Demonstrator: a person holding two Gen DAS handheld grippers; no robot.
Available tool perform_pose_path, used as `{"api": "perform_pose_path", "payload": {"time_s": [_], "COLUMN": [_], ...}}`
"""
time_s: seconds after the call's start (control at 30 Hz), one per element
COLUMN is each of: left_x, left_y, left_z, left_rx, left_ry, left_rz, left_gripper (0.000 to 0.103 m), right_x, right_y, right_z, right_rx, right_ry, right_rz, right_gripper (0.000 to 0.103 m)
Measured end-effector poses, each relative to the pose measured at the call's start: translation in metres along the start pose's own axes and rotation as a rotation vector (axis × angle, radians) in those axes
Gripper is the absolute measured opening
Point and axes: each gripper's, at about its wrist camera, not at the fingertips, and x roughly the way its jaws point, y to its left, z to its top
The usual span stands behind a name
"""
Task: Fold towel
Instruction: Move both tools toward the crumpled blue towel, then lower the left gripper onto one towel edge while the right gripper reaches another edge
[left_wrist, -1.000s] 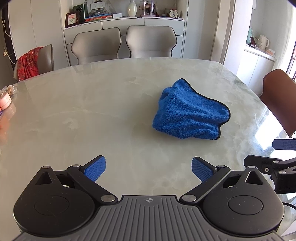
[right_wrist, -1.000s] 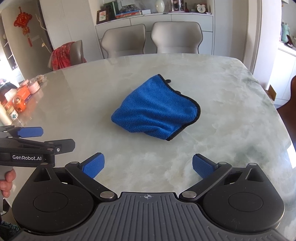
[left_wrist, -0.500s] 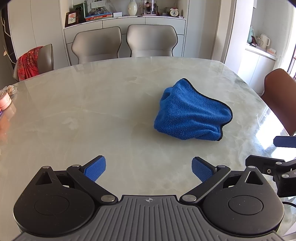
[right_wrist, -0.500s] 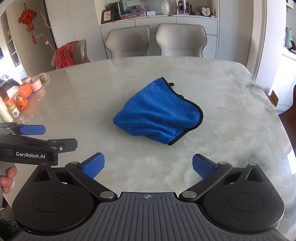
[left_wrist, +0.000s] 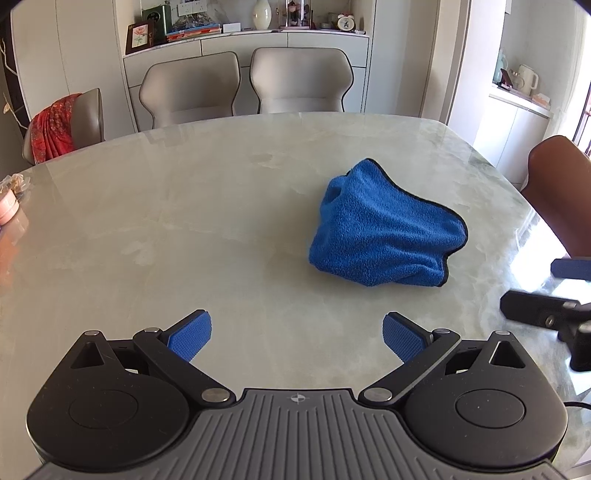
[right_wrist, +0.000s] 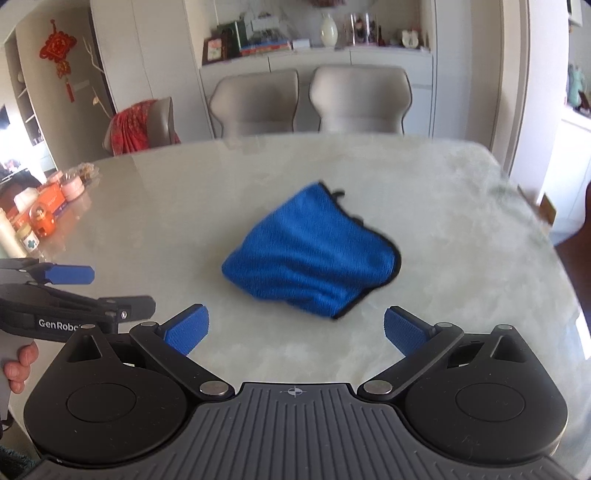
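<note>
Both the left gripper (left_wrist: 296, 333) and right gripper (right_wrist: 295, 329) hover spread wide, holding nothing, short of the crumpled blue terry towel (right_wrist: 312, 254) on the pale marble table (left_wrist: 184, 221). This looks like the approach step. Next, each likely needs a black-trimmed corner to spread it flat.

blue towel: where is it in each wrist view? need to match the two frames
Left wrist: blue towel right of centre, crumpled on the marble table.
Right wrist: blue towel near centre, just beyond the open right gripper.
Shared landmark: the two beige chairs behind the table's far edge.
</note>
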Motion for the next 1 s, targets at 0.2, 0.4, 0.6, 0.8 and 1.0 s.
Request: {"api": "perform_pose_path", "payload": {"time_s": [0.2, 0.4, 0.6, 0.8, 1.0], "left_x": [-0.018, -0.026, -0.003, 0.046, 0.095], "left_y": [0.013, 0.020, 0.015, -0.016, -0.036], "left_z": [0.019, 0.035, 0.046, 0.085, 0.124], "left_rx": [0.070, 0.119, 0.168, 0.221, 0.259], "left_ry": [-0.079, -0.123, -0.096, -0.060, -0.025], "left_rz": [-0.019, -0.025, -0.021, -0.007, 0.010], "left_gripper": [0.101, 0.101, 0.101, 0.101, 0.101], "right_x": [-0.010, 0.017, 0.061, 0.097, 0.127], "right_y": [-0.014, -0.042, -0.065, -0.062, -0.060], "right_z": [0.031, 0.046, 0.047, 0.052, 0.061], "right_rx": [-0.030, 0.093, 0.175, 0.114, 0.066], "right_ry": [-0.137, -0.061, 0.051, 0.109, 0.143], "right_rz": [0.028, 0.085, 0.034, -0.094, -0.195], "right_gripper": [0.103, 0.102, 0.101, 0.102, 0.102]}}
